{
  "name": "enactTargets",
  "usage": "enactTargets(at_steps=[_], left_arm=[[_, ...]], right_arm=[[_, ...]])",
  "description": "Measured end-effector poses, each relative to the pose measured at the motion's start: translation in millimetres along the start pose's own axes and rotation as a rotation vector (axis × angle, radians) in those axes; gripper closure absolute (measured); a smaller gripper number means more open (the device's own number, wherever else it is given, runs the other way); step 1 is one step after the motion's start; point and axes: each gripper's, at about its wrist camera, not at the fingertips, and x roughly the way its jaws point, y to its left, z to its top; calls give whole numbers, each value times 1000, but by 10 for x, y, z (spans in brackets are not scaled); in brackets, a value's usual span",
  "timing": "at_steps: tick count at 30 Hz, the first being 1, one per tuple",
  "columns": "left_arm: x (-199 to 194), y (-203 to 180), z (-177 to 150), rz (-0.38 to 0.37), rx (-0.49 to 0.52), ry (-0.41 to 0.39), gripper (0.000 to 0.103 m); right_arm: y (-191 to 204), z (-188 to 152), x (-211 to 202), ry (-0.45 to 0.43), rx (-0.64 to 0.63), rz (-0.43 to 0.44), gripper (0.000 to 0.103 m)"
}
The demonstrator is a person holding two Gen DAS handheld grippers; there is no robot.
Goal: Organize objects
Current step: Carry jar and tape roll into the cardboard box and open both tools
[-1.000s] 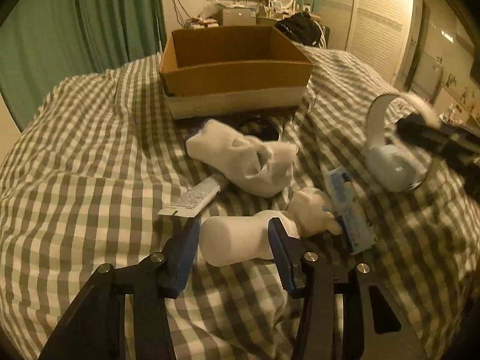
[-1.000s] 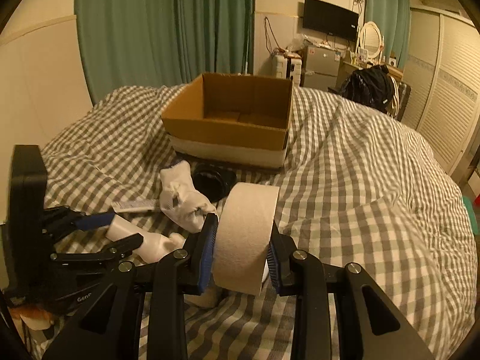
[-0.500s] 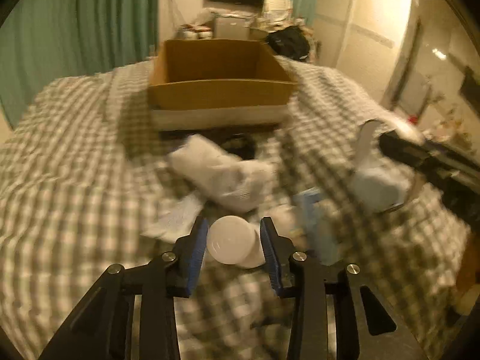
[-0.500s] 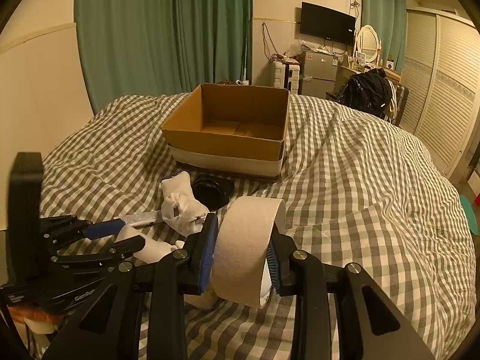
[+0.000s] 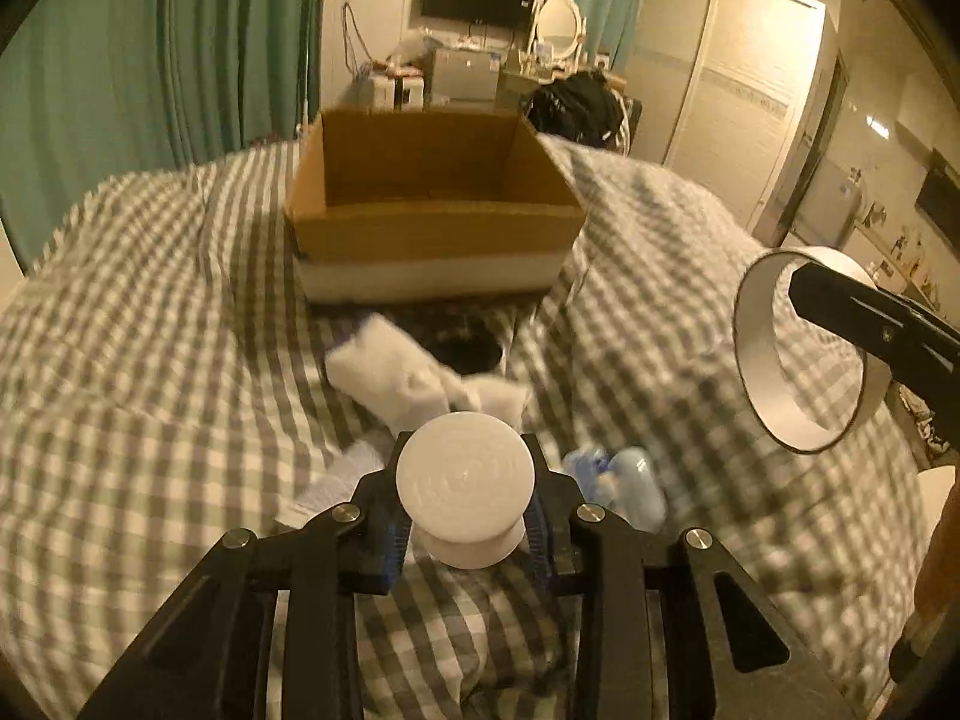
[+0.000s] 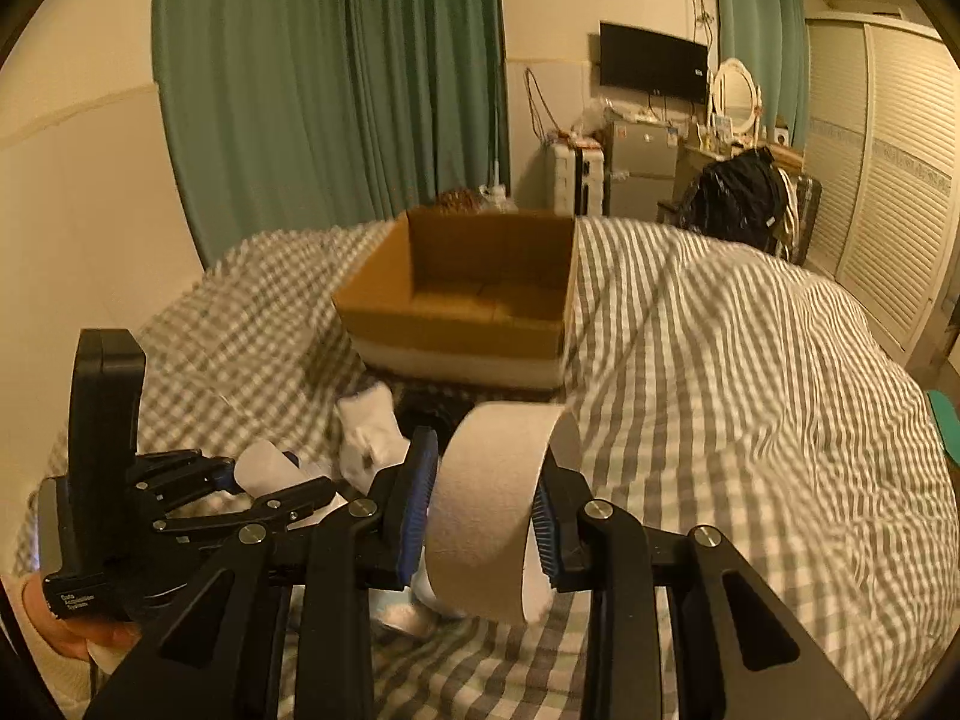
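Observation:
My left gripper [image 5: 467, 525] is shut on a white plastic bottle [image 5: 465, 483], held above the bed with its round base toward the camera; it also shows in the right wrist view [image 6: 264, 468]. My right gripper [image 6: 483, 516] is shut on a wide roll of tape [image 6: 495, 510], also seen in the left wrist view [image 5: 801, 348]. An open cardboard box [image 5: 432, 204] stands on the checked bedspread [image 5: 150, 330] ahead; it shows in the right wrist view too [image 6: 474, 306].
A white sock [image 5: 414, 369], a dark round object [image 5: 465, 342] before the box, a silver tube [image 5: 336, 480] and a blue packet [image 5: 624, 480] lie on the bed. Green curtains [image 6: 330, 90], a dresser and wardrobe stand behind.
My left gripper closed on the white bottle and lifted it off the bed, turning its base toward the camera. My right gripper rose with the tape roll.

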Motion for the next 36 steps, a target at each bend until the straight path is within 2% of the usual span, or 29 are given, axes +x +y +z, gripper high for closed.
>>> enactTargets(at_steps=[2,9,18,23,26,32,36], left_arm=[[-136,-3,83,4,6,-29,71],[-549,-2,582,23,39,-118,71],[-531,97,1323,80,67,-176,71],[-218,241,1758,91,60,-180,71],[106,342,2001,94,55,-165,71],[798,496,2224,93,55,-112,71],[1284,587,2229,74,52,-50,71]], right_arm=[[20,110,-104,-27,-4,11,78],[114,506,-266,-80,-39,35,79],[188,1187,-160,-131,-101,73,79],[144,1592,181,-133,-95,108,79],[122,1778,476,-121,-90,117,79],[-1,1971,1247,-60,-73,120,79],[-133,1919,1780,10,-63,112,79]])
